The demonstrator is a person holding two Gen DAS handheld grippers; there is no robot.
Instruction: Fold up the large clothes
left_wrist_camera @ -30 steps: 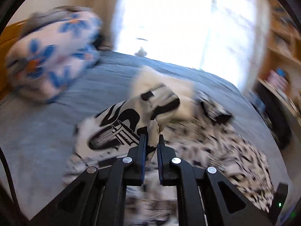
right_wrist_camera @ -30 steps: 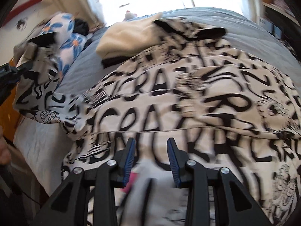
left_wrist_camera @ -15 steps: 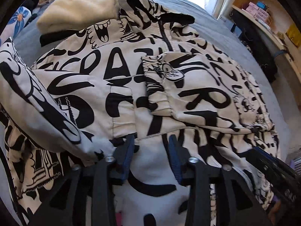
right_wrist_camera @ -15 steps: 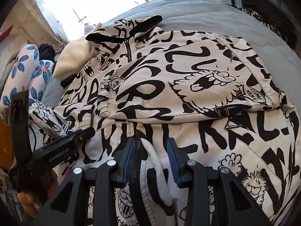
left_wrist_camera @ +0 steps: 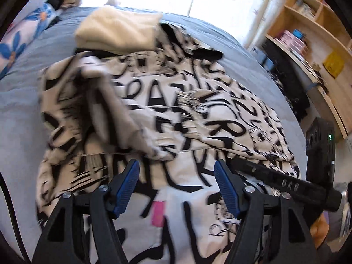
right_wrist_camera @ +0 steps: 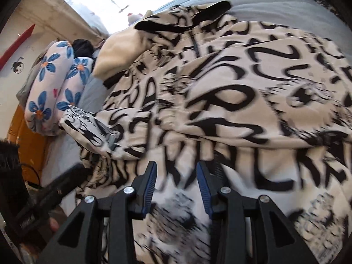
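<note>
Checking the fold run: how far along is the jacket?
Done: both sleeves lie folded across the printed jacket on the bed. In hand: left gripper is opening, nothing pinched; right gripper straddles hem fabric, grip unclear. Left: folding the body up.

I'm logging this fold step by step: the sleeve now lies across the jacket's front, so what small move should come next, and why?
Probably bring both tongs down to the near hem of the jacket and grip it. The left tongs are opening, nothing pinched; the right tongs hover, gripping nothing, and the sleeve already lies folded in.
</note>
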